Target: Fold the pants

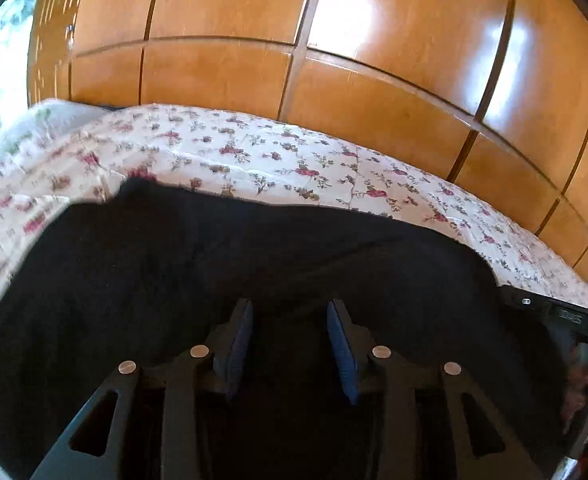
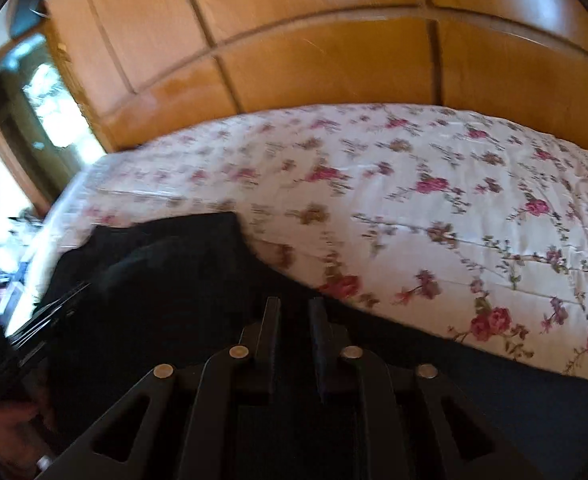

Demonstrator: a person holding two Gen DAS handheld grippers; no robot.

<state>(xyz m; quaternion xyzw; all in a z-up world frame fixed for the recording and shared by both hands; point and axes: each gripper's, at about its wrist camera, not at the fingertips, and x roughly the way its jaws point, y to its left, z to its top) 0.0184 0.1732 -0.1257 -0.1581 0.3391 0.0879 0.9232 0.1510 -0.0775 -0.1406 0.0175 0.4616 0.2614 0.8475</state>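
The black pants lie spread on a bed, covering its near part. The bed is dressed in a white quilt printed with pink and red roses on green stems. In the left wrist view the cloth is a broad dark sheet, mostly flat, with soft creases running across it and a far edge that curves from a corner at the left down toward the right. In the right wrist view the pants show a squared corner at the far left of the dark mass, with a raised fold just near of it; a strip of the fabric runs on along the near right edge of the quilt.

The left gripper hangs over the middle of the pants with its jaws apart and no cloth caught between the blue pads. The right gripper has its jaws drawn close, a narrow slit left between them; whether fabric is pinched there cannot be told against the dark cloth.

Beyond the bed stands a glossy wooden wardrobe of orange-brown panels. The right gripper's body at the right edge of the left wrist view carries small pale lettering, too blurred to read.
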